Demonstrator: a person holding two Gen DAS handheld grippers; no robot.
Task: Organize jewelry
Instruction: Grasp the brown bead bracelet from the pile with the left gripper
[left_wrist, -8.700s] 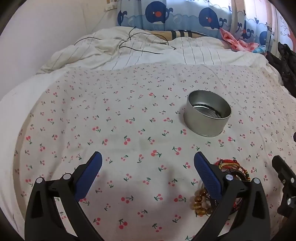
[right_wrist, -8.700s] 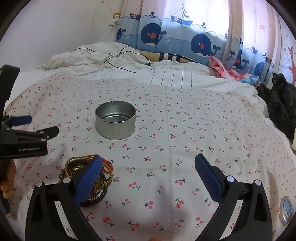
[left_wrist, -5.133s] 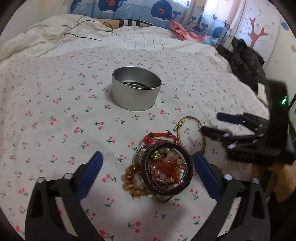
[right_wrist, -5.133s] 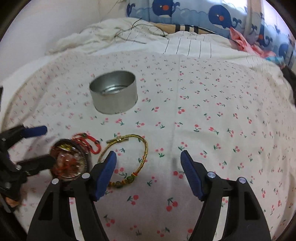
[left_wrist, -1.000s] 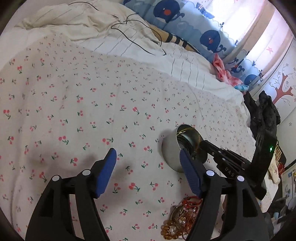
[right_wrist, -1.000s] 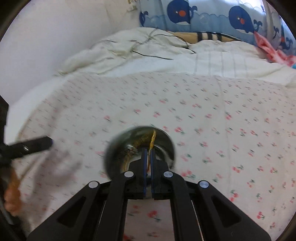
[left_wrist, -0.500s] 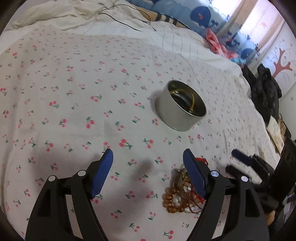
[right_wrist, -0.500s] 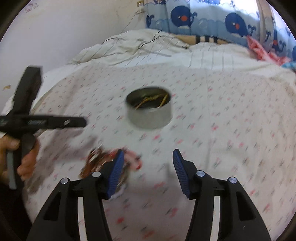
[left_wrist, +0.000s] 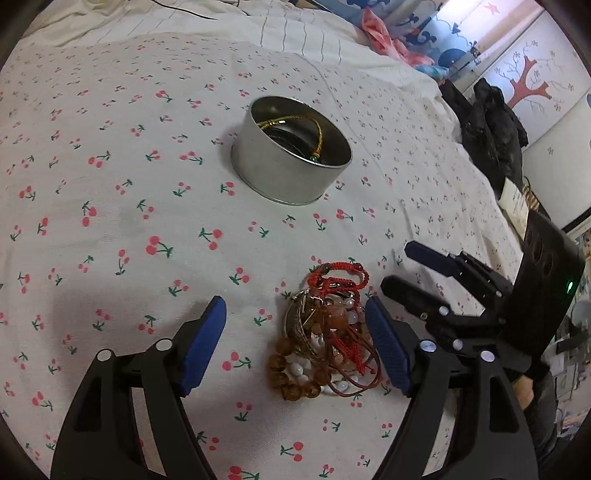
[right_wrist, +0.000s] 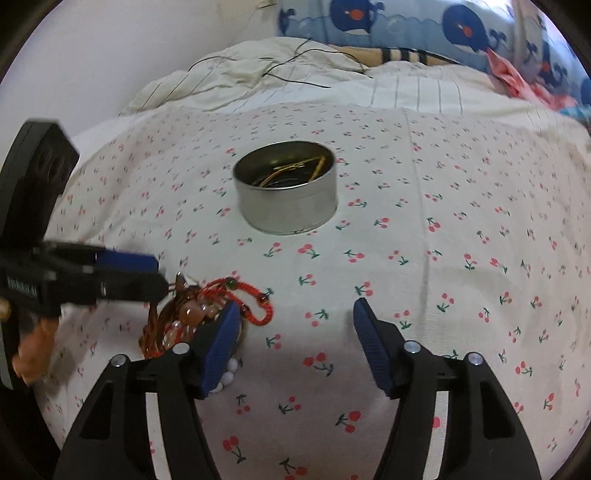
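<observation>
1. Your left gripper (left_wrist: 295, 339) is closing its fingers above the tangled heap of amber, white and red-cord bracelets (left_wrist: 325, 332) on the cherry-print bedsheet (left_wrist: 110, 221); nothing is gripped yet.
2. The round silver tin (left_wrist: 291, 155) already holds a gold cord bracelet (left_wrist: 295, 123): one piece stowed, I judge, the heap left.
3. Your right gripper (right_wrist: 291, 332) is opening, with nothing between its fingers.
</observation>
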